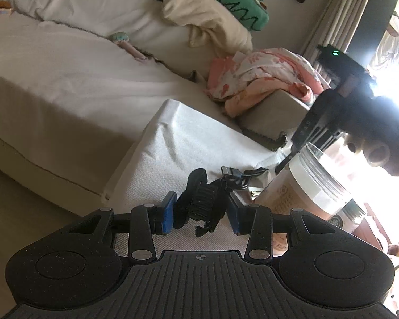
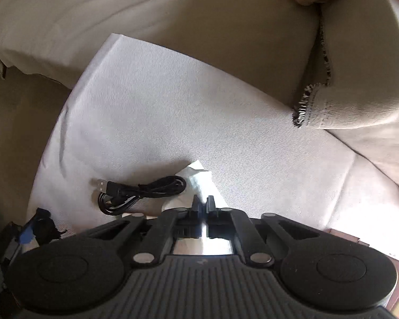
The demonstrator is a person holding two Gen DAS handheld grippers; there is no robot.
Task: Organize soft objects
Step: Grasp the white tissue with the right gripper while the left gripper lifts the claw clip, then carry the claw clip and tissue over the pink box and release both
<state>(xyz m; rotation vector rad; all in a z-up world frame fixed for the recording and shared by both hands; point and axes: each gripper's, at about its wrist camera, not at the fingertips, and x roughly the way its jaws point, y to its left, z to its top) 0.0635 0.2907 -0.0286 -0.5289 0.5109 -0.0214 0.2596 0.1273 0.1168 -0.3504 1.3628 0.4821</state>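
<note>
The left gripper (image 1: pixel 201 214) has its blue pads (image 1: pixel 169 212) pressed against a black strap with a ribbed buckle (image 1: pixel 199 202), held just above the near edge of the white-covered ottoman (image 1: pixel 173 138). The right gripper (image 2: pixel 204 203) has its fingers drawn almost together with only a thin gap and nothing visibly between them, poised over a white tissue (image 2: pixel 199 178) that lies near the ottoman's near edge beside a coiled black USB cable (image 2: pixel 141 191). A pink floral blanket (image 1: pixel 258 77) is heaped on the sofa armrest (image 1: pixel 274 111) beyond the ottoman's far corner.
</note>
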